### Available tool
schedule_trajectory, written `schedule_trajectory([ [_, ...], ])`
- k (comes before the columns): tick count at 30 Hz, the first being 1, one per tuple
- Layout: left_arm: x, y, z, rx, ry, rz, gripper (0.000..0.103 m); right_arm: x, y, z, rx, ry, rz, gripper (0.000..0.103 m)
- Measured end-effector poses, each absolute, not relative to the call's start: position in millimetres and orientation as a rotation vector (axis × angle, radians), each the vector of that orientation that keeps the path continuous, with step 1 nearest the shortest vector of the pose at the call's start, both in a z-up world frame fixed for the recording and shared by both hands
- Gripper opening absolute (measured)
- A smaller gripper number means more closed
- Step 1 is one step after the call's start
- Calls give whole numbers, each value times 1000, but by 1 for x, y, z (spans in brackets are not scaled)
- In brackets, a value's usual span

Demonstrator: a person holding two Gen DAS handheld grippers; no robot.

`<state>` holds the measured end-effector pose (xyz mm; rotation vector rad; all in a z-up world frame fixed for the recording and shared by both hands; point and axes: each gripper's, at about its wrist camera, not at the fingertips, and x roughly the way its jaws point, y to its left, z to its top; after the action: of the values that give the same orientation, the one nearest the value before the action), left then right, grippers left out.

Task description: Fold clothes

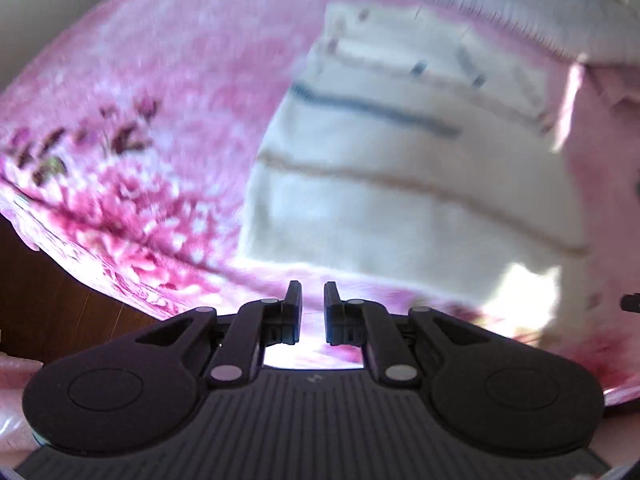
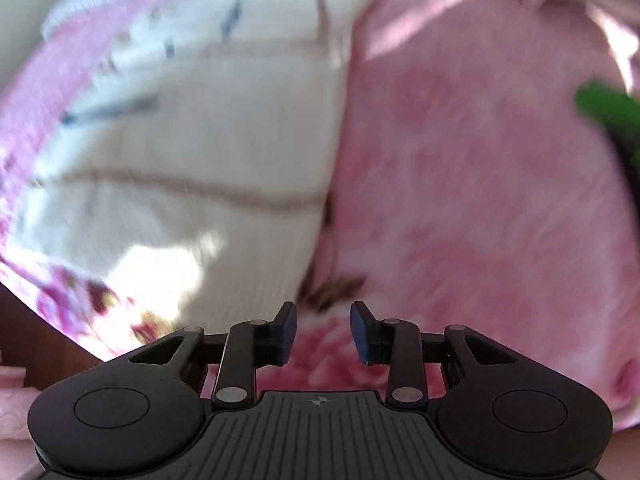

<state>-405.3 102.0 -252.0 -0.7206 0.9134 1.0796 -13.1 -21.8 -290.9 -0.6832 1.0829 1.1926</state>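
A bed under a fluffy pink floral blanket point(image 1: 168, 92) carries a cream striped knitted garment point(image 1: 380, 184) laid flat for folding; left claw point(image 1: 313, 304) narrowly parted, empty; right claw point(image 2: 323, 320) wider, empty.

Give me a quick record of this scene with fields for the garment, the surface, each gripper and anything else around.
garment: cream striped garment, lying flat, looks folded
surface: pink floral blanket
left gripper: open, empty, above the blanket's near edge
right gripper: open, empty, beside the garment's right edge
other: green object at far right, blurred
image quality: motion blur in both views
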Motion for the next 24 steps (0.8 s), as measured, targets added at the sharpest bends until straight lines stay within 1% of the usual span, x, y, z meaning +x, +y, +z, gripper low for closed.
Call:
schedule_trajectory([
  [1,-398,100,-232,-707,889,1076,8,-8,-23,-271,-646,1076,1208,34],
  [4,-379,102,-174,-650,820,1061,13,0,-28,-210,-500,1067,1249,35],
  [6,-369,107,-140,-620,783,1058,24,-2,-28,-171,-436,1047,1268,35],
  [8,-361,113,-113,-592,760,1041,27,-11,-30,-137,-411,1004,1279,36],
  [10,-356,116,-96,-563,755,1016,29,-24,-36,-110,-406,941,1277,42],
  [11,-355,117,-91,-549,757,1003,30,-31,-40,-101,-402,914,1268,49],
  [12,-355,118,-86,-535,758,989,30,-37,-43,-95,-396,892,1252,55],
  [14,-357,118,-83,-508,782,967,31,-53,-50,-91,-373,877,1208,57],
  [16,-365,116,-85,-495,814,948,31,-70,-54,-96,-343,911,1163,58],
  [20,-388,111,-89,-497,849,922,31,-105,-51,-114,-341,1039,1119,58],
  [24,-403,106,-89,-472,876,895,31,-140,-49,-103,-346,1004,1124,58],
])
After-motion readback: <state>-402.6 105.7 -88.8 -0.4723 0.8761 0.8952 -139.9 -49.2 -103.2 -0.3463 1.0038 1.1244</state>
